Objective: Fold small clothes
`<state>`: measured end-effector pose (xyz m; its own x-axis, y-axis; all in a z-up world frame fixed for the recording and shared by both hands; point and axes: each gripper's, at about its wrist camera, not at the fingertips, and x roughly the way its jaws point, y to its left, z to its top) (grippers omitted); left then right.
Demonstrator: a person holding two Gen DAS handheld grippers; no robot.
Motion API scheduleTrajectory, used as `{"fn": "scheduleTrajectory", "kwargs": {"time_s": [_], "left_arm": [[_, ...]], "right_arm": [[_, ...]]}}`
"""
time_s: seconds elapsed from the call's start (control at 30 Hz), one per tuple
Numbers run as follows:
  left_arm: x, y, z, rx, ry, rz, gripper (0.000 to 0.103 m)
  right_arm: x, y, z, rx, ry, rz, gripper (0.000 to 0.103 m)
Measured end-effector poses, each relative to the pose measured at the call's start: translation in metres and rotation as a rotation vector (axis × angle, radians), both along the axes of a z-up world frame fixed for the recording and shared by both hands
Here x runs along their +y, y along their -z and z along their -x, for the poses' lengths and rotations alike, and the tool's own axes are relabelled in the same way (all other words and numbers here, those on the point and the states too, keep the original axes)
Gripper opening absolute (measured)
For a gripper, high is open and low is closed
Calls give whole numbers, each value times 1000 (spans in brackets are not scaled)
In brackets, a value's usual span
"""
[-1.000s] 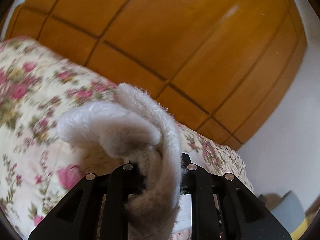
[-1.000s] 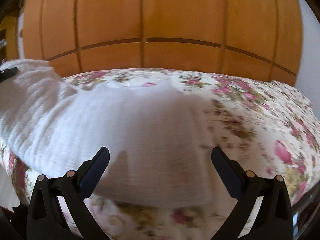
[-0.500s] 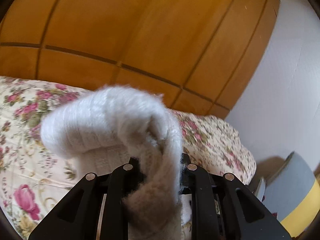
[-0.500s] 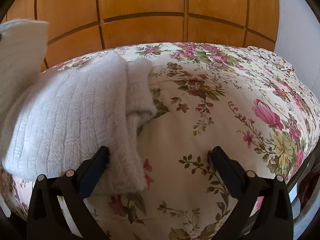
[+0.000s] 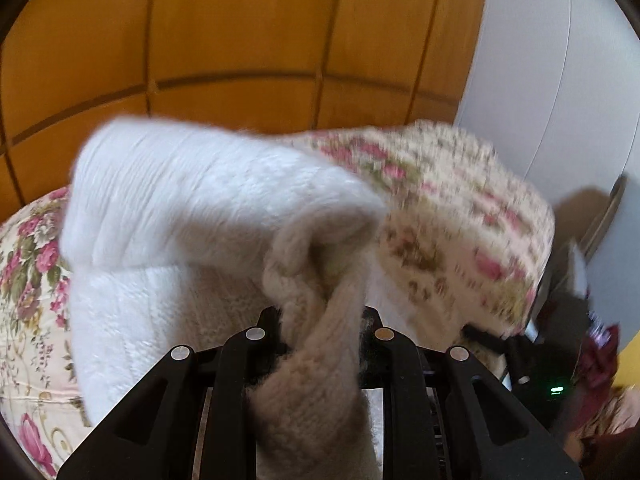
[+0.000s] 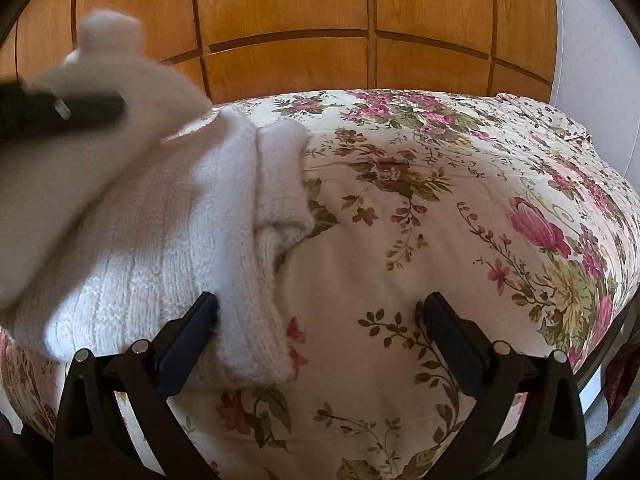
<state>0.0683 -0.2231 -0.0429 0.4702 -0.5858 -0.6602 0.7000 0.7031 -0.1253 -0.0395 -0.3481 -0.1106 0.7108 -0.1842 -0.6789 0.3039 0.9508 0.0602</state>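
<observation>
Closest to me, my left gripper point(image 5: 320, 332) is clamped on a bunched edge of the white knitted sweater point(image 5: 192, 208), and the wool trails back between its fingers toward the camera. My right gripper point(image 6: 320, 316) stands wide apart with nothing in it, low over the bed point(image 6: 460, 208) near its front edge; one finger lies against the sweater's near folded edge, the other over bare floral cover.

I judge I am mid-fold: the lifted part hangs in the air above the portion that lies flat toward the bed's left side, with a sleeve tucked along its right border. The next move, as I read it, is to lay the held flap squarely over the flat part, then let go without dragging the knit. Beyond the bed stands a wooden wardrobe point(image 6: 320, 20).
</observation>
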Motion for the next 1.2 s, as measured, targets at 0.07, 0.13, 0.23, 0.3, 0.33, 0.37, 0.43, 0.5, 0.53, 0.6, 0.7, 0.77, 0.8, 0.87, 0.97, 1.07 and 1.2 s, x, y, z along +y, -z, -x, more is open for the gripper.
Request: {"fn": "scheduleTrajectory", "kwargs": {"time_s": [0.07,0.13,0.23,0.3,0.33,0.37,0.43,0.5,0.53,0.6,0.7,0.77,0.8,0.87,0.97,1.07,1.2], "left_arm": [[-10,11,1,4,8,-39,19],[-13,15,5,1,17,-43,24],[-14,14,10,31,55,1,39],[-10,9,14,82,102,78,44],[-8,5,17,111,126,124,50],[-6,4,19,125,138,154,54],[3,-6,27,147,180,246,65],[8,-12,34,132,194,299,72],[18,-19,38,109,192,335,76],[29,-27,40,75,173,375,81],[61,-36,35,9,61,406,83],[80,-37,26,-4,-30,417,83],[91,-36,21,-3,-78,424,83],[112,-32,8,11,-181,427,85],[139,-21,-9,43,-329,411,86],[164,-5,-21,86,-439,394,86],[175,18,-30,131,-491,348,86]], "right_arm": [[0,1,1,-5,-1,0,101],[1,1,1,-11,-4,1,101],[1,2,2,-21,-7,4,101],[2,2,3,-28,-8,6,101],[2,2,3,-30,-8,6,101],[3,2,3,-33,-8,7,101],[4,1,4,-37,-10,9,101],[5,1,5,-40,-10,9,101],[5,1,5,-42,-10,10,101],[5,1,5,-44,-9,11,101],[5,1,5,-45,-6,13,101],[5,1,5,-46,-5,14,101],[5,1,6,-45,-3,14,101],[5,0,5,-44,-1,15,101],[5,0,5,-40,2,15,101],[5,-1,5,-37,3,15,101],[4,-1,4,-27,3,10,101]]}}
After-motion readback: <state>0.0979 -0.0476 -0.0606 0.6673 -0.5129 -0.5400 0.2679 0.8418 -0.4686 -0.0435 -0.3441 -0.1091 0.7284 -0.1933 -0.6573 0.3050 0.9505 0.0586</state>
